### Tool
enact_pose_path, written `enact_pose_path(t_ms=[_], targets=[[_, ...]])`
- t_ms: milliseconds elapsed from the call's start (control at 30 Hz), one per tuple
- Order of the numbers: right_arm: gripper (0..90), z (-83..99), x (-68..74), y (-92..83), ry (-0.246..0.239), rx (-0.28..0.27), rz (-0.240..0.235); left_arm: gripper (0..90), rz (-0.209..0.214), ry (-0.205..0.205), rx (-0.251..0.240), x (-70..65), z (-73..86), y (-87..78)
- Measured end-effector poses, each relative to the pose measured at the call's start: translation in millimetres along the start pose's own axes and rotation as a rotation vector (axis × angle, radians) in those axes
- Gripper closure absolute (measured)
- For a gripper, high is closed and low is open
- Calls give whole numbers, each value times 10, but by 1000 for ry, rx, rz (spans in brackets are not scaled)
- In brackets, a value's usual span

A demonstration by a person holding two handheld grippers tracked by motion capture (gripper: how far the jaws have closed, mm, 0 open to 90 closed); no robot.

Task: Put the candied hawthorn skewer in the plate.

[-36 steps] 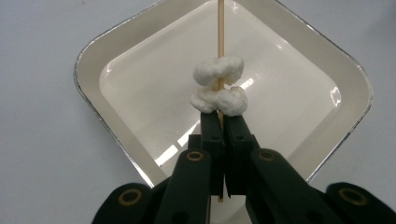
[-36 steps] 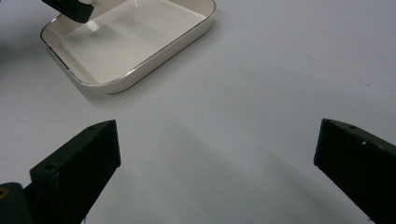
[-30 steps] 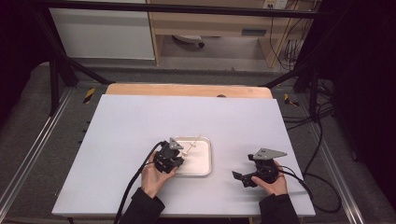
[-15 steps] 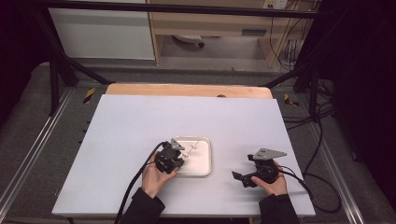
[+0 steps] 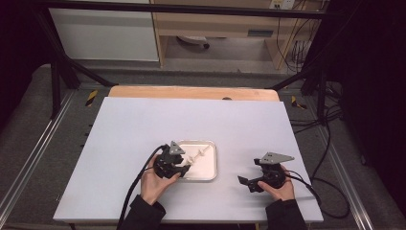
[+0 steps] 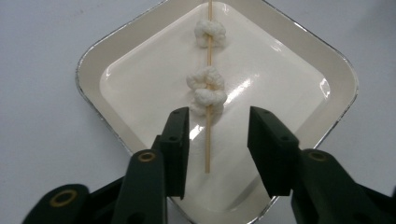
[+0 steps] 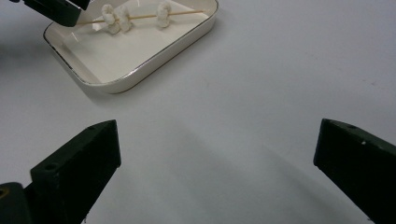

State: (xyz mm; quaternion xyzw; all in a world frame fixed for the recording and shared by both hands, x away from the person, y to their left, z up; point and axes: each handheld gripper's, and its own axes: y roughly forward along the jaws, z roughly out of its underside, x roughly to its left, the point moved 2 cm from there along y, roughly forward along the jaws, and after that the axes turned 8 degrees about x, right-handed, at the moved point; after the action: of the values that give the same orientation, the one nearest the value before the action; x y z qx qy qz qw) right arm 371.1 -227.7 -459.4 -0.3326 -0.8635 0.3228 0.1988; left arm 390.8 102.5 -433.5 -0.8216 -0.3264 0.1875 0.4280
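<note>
Fingers (image 6: 180, 140) of the left gripper (image 6: 217, 144) are spread either side of the skewer's (image 6: 208, 140) bare near end, not yet touching it. Over the last second this gripper has barely shifted, holding at the tray's (image 5: 214, 165) left edge, so it looks lined up for a pinch. The skewer lies in the tray with white lumps (image 6: 205, 88) threaded on it. The right gripper (image 5: 261, 178) stays parked on the surface (image 5: 143, 124), well right of the tray, its fingers wide apart and empty.
</note>
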Motion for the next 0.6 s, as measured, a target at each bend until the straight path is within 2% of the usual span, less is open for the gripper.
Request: enact_pose_path(t_ms=[200, 500, 600], targets=[[13, 0, 0, -1, 3, 1, -1, 368, 22, -5, -37, 56, 90, -114], [12, 1, 3, 0, 7, 1, -1, 217, 46, -23, -96, 142, 418, -206], [11, 3, 4, 3, 10, 7, -1, 177, 29, -25, -114, 166, 509, -247]])
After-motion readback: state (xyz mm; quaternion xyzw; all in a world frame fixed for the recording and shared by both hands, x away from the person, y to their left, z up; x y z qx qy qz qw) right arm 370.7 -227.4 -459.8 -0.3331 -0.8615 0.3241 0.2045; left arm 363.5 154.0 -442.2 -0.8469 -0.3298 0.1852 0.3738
